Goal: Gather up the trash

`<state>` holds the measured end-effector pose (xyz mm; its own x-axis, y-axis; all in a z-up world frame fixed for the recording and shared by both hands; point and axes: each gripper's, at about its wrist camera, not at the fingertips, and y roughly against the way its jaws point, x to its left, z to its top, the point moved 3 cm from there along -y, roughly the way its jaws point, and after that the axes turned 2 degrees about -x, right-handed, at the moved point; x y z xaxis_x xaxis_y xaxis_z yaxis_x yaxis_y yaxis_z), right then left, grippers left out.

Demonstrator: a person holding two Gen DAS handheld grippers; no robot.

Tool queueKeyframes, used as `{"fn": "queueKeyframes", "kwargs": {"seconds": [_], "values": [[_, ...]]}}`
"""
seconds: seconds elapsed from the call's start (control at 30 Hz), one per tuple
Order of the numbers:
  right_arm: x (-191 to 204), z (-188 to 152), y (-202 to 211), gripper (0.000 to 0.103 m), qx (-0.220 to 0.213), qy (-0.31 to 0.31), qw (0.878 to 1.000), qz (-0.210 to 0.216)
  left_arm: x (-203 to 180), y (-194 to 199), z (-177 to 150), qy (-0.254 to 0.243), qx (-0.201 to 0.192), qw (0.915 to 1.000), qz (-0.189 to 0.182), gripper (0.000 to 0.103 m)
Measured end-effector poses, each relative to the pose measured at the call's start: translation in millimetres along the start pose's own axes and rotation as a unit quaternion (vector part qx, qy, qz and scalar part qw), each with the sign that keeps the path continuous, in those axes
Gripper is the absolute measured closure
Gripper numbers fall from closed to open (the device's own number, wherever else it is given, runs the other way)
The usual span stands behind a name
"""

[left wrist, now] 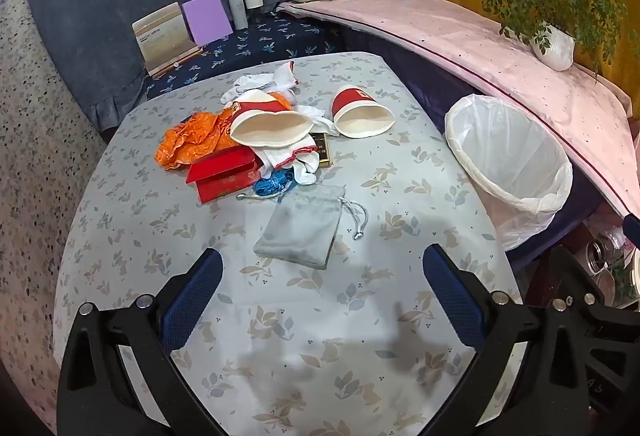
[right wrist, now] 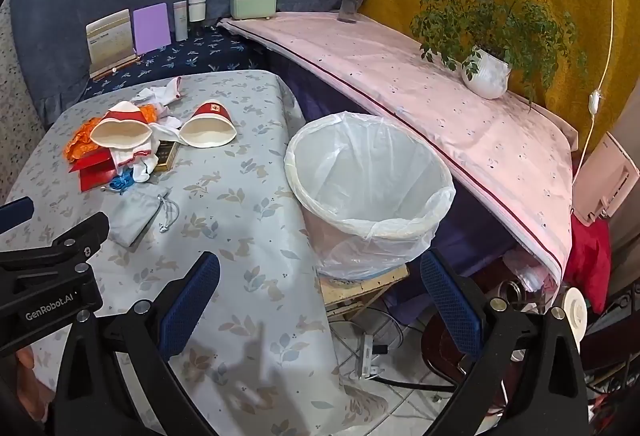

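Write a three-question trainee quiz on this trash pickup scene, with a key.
1. True or false: the bin already holds trash.
2. How many paper cups lie tipped on the table?
3. Multiple choice: the grey drawstring pouch lies A) inside the bin, B) on the table nearer the left gripper than the pile, C) under the red box.

Key: 1 false, its white liner looks empty. 2 two. 3 B. Both the left and right gripper have jaws open, holding nothing.
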<state>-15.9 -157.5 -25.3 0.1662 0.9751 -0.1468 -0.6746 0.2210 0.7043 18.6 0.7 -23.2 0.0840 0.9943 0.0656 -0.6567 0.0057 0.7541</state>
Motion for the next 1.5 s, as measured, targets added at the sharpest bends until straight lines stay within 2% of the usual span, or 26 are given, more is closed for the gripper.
{"fn": "queueKeyframes", "kwargs": {"seconds": [0.43,1.5], "values": [[-2.1,-0.7,-1.2,0.007,0.001,0.001,1.000,-0.003,8.5,-3.0,-1.6,0.003,0.002,1.0000,-0.003,0.008],[3.6,-0.7,-1.4,0.007,0.000,0.003,1.000,-0.002,-0.1,-1.9,-6.0,0.001,-0.006,1.0000,0.007,0.008]]}}
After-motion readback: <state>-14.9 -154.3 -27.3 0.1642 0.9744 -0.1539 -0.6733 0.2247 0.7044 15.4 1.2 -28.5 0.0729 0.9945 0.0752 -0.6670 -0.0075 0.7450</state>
